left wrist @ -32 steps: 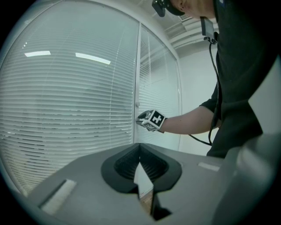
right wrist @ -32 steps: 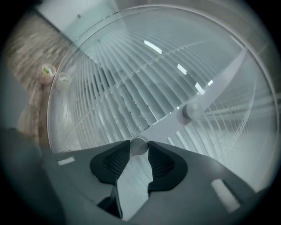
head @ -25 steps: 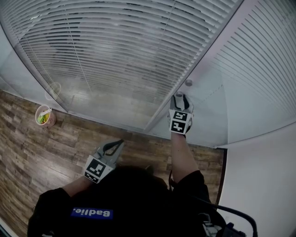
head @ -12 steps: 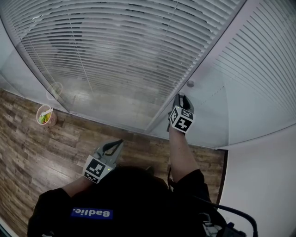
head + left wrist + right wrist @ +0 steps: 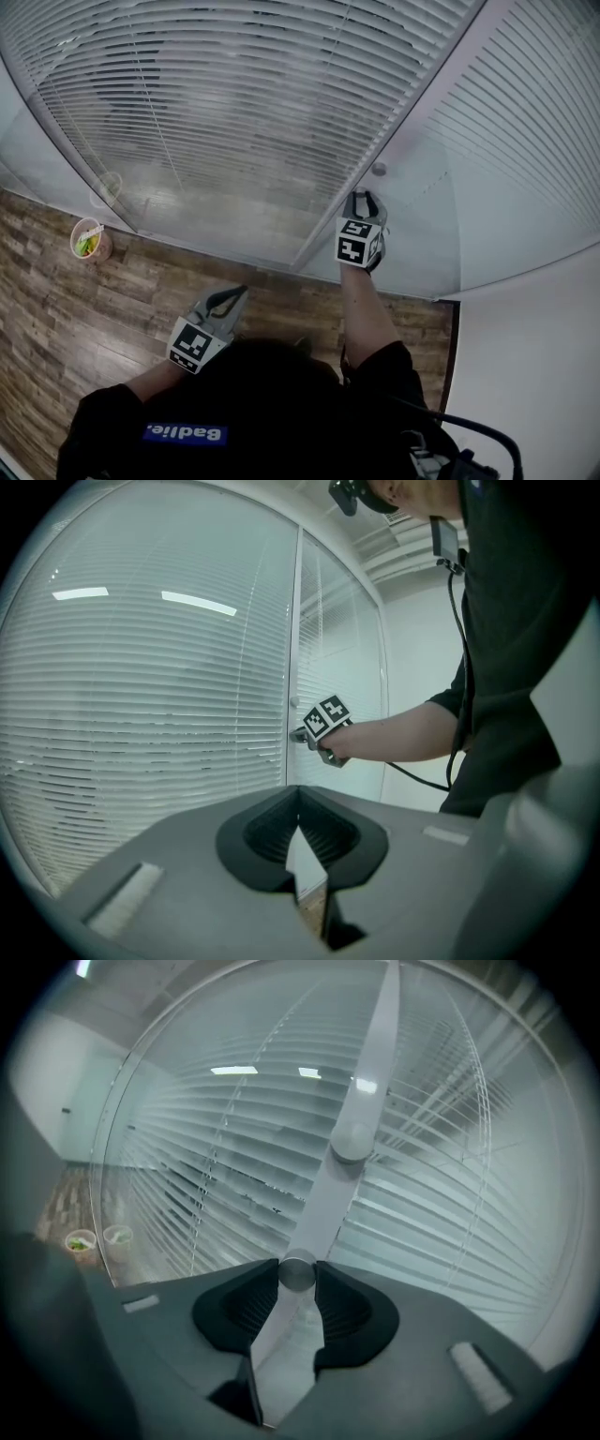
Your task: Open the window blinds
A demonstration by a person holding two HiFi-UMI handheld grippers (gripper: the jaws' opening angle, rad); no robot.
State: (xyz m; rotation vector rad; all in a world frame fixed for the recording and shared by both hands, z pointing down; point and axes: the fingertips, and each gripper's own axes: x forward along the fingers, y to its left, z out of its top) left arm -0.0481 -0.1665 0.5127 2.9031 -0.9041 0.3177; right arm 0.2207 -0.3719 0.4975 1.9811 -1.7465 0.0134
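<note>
White slatted blinds [image 5: 234, 94] hang shut behind the glass panels. A grey frame post [image 5: 366, 1063] between two panels carries two round knobs. My right gripper [image 5: 298, 1277] is shut on the lower knob [image 5: 298, 1272], with its pads pressing on both sides. The upper knob [image 5: 352, 1140] is free and shows in the head view as the upper knob [image 5: 379, 170], just beyond my right gripper [image 5: 364, 197]. My left gripper [image 5: 230, 298] hangs low, away from the glass. In its own view the left gripper [image 5: 298, 829] is shut on nothing, and the right gripper [image 5: 298, 735] shows at the post.
A small cup [image 5: 86, 239] with green contents stands on the wooden floor [image 5: 56, 309] at the foot of the glass on the left. A white wall [image 5: 525, 375] closes the right side. A black cable [image 5: 469, 429] runs behind the person.
The right gripper stays at the post; its marker cube tilted and came back square. The left gripper has not moved.
</note>
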